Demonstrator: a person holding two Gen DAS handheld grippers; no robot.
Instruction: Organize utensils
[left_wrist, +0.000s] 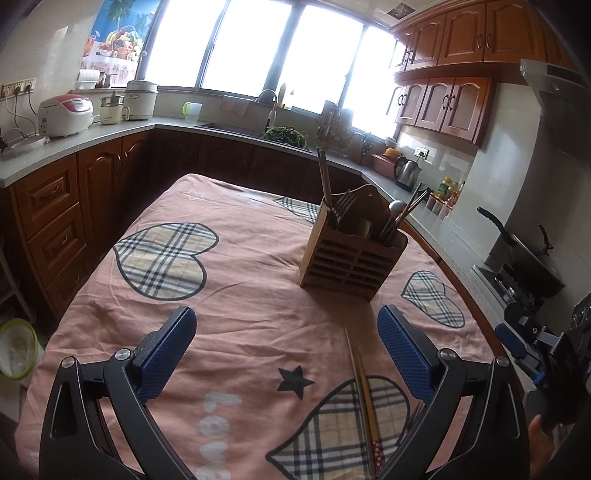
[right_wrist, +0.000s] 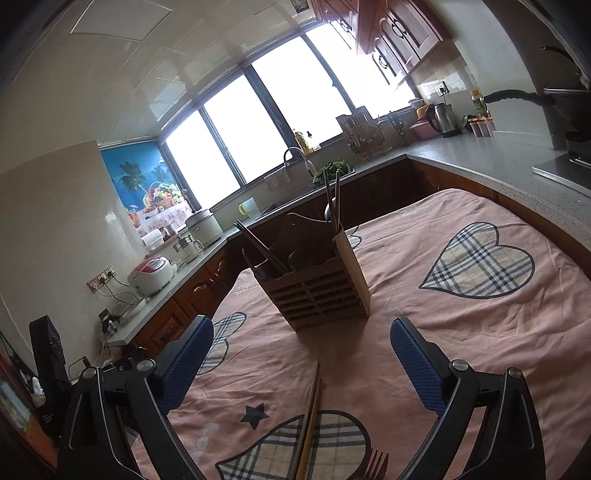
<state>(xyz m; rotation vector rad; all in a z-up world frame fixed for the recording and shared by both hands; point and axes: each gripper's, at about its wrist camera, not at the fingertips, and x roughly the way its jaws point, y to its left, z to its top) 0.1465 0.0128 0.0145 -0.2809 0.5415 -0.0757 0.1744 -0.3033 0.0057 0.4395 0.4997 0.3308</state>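
Note:
A slatted wooden utensil holder (left_wrist: 352, 260) (right_wrist: 316, 295) stands on the pink cloth-covered table (left_wrist: 240, 280) (right_wrist: 461, 332), with chopsticks, forks and a spoon sticking out of it. A pair of chopsticks (left_wrist: 364, 398) (right_wrist: 310, 417) lies flat on the cloth in front of the holder, with a fork (right_wrist: 375, 465) (left_wrist: 415, 415) beside it. My left gripper (left_wrist: 286, 328) hovers above the cloth, open and empty, the chopsticks lying just inside its right finger. My right gripper (right_wrist: 301, 339) is open and empty too, with the chopsticks below its gap. The right gripper also shows at the left wrist view's right edge (left_wrist: 517, 341).
Kitchen counters (left_wrist: 110, 129) (right_wrist: 498, 155) wrap around the table, carrying rice cookers (left_wrist: 64, 114), a sink with greens (left_wrist: 286, 134), a kettle (left_wrist: 406, 171) and a wok (left_wrist: 532, 258) on the stove. A green-rimmed bucket (left_wrist: 16, 349) sits on the floor at the left.

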